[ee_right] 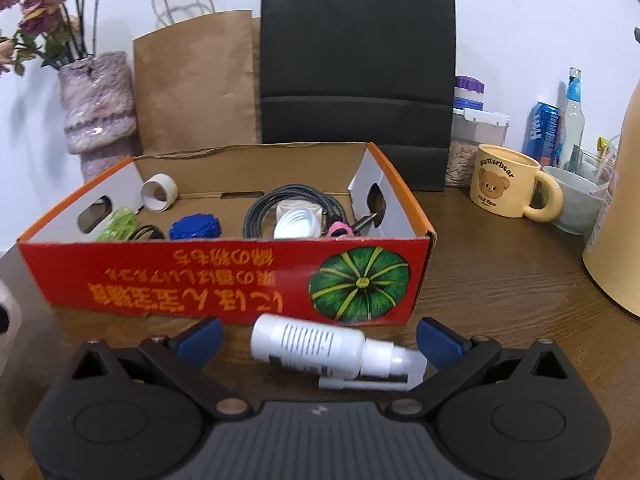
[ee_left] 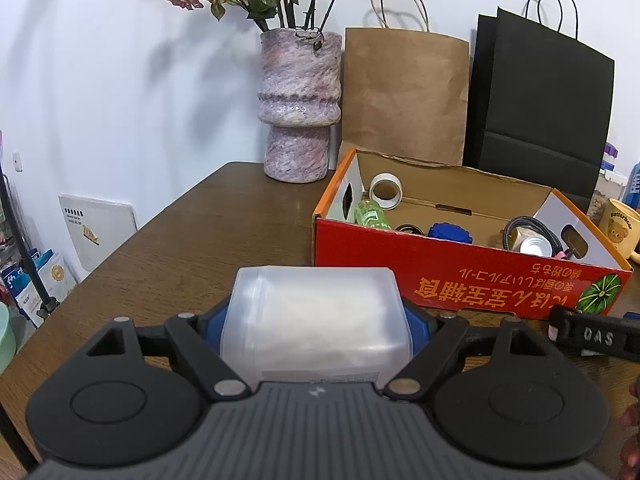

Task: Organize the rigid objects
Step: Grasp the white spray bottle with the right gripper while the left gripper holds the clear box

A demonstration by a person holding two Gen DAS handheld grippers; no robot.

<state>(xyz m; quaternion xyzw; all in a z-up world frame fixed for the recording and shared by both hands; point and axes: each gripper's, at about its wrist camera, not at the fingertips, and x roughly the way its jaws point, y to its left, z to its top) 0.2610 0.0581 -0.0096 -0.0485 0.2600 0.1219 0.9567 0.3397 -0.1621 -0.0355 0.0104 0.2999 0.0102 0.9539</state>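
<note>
A frosted plastic container (ee_left: 316, 316) is clamped in the left hand-held gripper (ee_left: 316, 320), near the red box (ee_left: 460, 280) on the table (ee_left: 200, 240). A white spray bottle (ee_right: 332, 350) lies crosswise between the wide-open right hand-held gripper (ee_right: 318, 340), ungrasped, just before the box.

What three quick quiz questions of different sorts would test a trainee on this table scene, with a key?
1. True or false: the left tool is shut on a frosted translucent plastic container.
2. What lies between the open right tool's fingers? A) blue ridged lid B) white spray bottle C) roll of tape
3. Fill in: the red cardboard box shows a green ____ picture.

Key: 1 true. 2 B, the white spray bottle, lying on its side on the brown wooden table. 3 pumpkin.
</note>
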